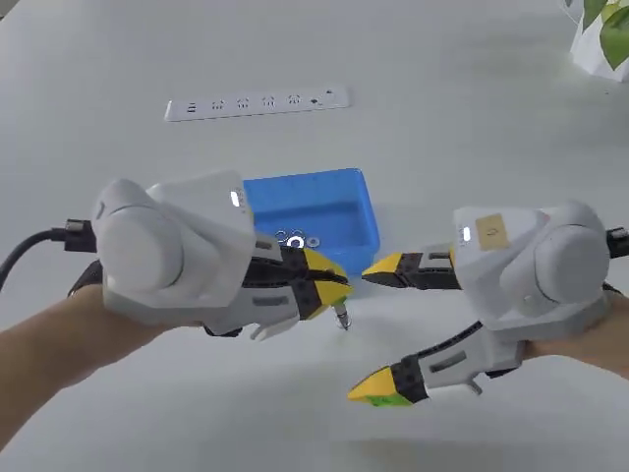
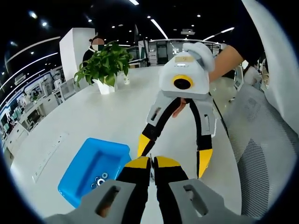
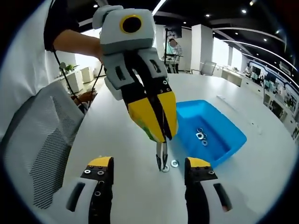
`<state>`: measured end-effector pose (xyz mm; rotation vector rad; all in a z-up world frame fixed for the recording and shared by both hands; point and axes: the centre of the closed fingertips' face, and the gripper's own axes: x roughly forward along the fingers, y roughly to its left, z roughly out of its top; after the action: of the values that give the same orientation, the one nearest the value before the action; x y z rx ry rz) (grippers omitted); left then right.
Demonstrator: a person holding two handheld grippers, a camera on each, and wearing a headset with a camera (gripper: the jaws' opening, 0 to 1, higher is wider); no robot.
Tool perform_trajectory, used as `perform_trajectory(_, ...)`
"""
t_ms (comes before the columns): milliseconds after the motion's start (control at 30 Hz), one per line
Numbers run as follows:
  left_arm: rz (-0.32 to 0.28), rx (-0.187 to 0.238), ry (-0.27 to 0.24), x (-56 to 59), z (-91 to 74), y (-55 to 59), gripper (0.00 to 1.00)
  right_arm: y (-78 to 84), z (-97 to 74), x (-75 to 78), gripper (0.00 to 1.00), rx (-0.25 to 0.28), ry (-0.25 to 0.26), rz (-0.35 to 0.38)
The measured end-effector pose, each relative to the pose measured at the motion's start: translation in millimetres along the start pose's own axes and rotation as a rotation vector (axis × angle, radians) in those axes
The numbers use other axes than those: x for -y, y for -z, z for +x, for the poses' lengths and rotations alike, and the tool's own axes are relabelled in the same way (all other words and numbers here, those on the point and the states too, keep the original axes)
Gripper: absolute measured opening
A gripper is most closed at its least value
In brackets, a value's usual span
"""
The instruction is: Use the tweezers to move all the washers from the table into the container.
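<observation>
White office table (image 1: 442,118): left gripper (image 1: 329,280) clamps the tweezers (image 3: 161,158), tips at a loose washer (image 3: 166,168), container (image 1: 314,202) at 12 o'clock. Right gripper (image 1: 369,327) gapes wide, empty. Next, I reckon: pinch, lift, carry over.

Bright, even light comes from ceiling strips (image 2: 158,27) and spots (image 2: 32,15), leaving the white table (image 1: 442,118) washed out with only faint, soft shadows, while the washers (image 1: 295,240) glint. The head view is slightly blurred, and both gripper views bend strongly toward their edges
</observation>
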<state>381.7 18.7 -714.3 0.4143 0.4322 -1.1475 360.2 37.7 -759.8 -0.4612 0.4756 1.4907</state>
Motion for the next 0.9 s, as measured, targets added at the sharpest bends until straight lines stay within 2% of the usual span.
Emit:
perform_trajectory(100,0.006,0.0,0.006,1.9,0.9,-0.4,0.07,2.4,7.3,4.8,0.59,-0.036,-0.006,-0.041)
perform_trajectory(233,0.005,0.0,0.013,3.4,1.3,-0.5,0.07,1.9,12.9,4.1,0.43,-0.048,-0.045,-0.077)
perform_trajectory(333,0.007,-0.001,0.017,4.1,1.4,-0.4,0.07,4.4,16.4,4.3,0.32,-0.054,-0.072,-0.073)
perform_trajectory(433,0.004,-0.003,0.027,6.2,1.7,-0.3,0.07,5.6,17.0,7.0,0.3,-0.063,-0.073,-0.07)
perform_trajectory(567,0.007,-0.001,0.039,9.9,3.3,-1.1,0.07,2.2,15.8,10.0,0.23,-0.047,-0.075,-0.066)
perform_trajectory(667,0.004,0.001,0.04,10.3,5.3,-2.2,0.07,7.2,16.0,11.5,0.2,-0.071,-0.077,-0.085)
perform_trajectory(900,0.005,0.003,0.046,12.0,9.0,-4.1,0.07,8.1,15.2,11.9,0.12,-0.069,-0.076,-0.108)
